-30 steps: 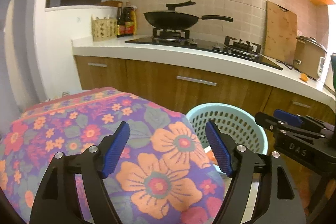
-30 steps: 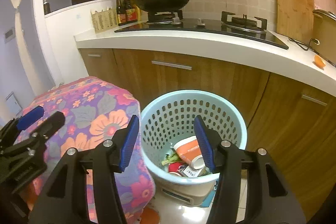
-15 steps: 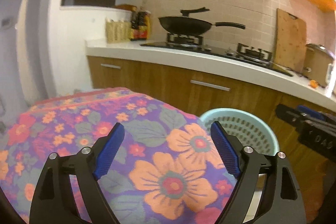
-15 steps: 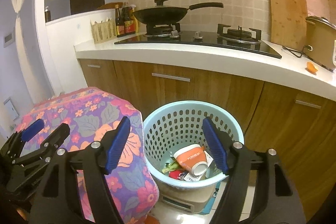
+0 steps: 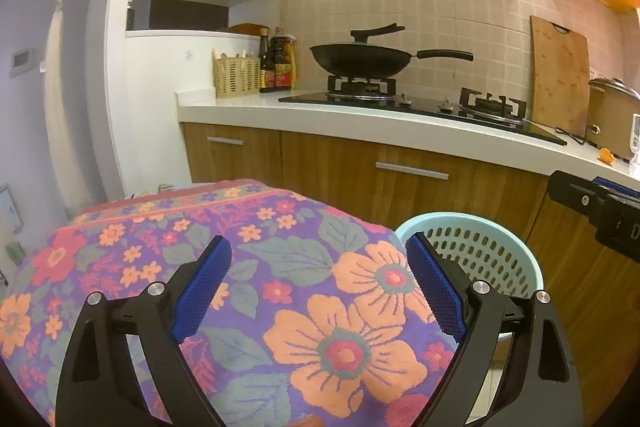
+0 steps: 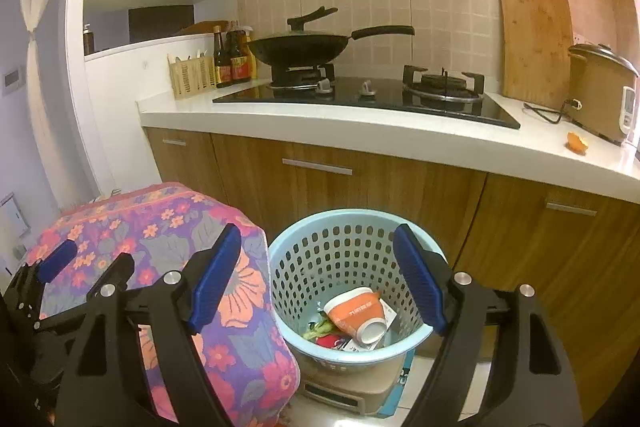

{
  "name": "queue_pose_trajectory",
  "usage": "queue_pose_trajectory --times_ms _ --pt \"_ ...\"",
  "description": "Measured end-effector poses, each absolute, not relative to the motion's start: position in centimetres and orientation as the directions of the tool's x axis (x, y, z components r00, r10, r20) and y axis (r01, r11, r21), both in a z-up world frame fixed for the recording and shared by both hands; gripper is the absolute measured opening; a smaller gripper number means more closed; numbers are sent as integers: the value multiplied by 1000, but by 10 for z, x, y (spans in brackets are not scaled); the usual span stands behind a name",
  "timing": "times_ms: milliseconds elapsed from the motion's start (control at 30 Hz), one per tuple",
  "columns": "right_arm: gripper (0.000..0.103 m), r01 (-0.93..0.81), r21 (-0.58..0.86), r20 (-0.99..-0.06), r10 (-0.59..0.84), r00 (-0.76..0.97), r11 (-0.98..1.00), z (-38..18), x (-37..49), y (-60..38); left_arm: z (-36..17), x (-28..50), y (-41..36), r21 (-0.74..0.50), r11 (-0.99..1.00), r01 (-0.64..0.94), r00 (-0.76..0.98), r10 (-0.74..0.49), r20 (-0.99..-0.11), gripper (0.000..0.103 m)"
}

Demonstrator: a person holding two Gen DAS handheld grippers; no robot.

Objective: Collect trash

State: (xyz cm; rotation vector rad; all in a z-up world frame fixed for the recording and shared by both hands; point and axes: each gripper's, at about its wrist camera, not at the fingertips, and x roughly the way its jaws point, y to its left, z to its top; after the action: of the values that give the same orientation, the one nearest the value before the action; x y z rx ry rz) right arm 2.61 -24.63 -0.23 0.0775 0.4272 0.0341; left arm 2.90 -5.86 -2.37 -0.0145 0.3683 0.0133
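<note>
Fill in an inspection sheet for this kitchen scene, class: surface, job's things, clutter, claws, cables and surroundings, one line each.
Surface: white countertop with a black gas hob.
Job's things: light blue perforated basket on the floor holding an orange paper cup and scraps; orange peel lying on the countertop.
Clutter: wok, sauce bottles, cutting board, rice cooker.
Claws: left claw open and empty above the floral cloth; right claw open and empty above the basket.
Cables: black cord beside the rice cooker.
Surroundings: wooden cabinets, tiled wall.
</note>
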Motion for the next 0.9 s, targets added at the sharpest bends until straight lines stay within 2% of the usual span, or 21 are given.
queue_pose_trajectory --times_ms 267,900 --pt "74 -4 87 -380 37 924 996 -2 24 -244 -25 32 -49 -62 998 -22 927 -2 -374 87" --pt "74 50 91 -396 -10 918 995 -14 21 -252 -28 33 -60 -5 1000 -12 923 9 -385 91"
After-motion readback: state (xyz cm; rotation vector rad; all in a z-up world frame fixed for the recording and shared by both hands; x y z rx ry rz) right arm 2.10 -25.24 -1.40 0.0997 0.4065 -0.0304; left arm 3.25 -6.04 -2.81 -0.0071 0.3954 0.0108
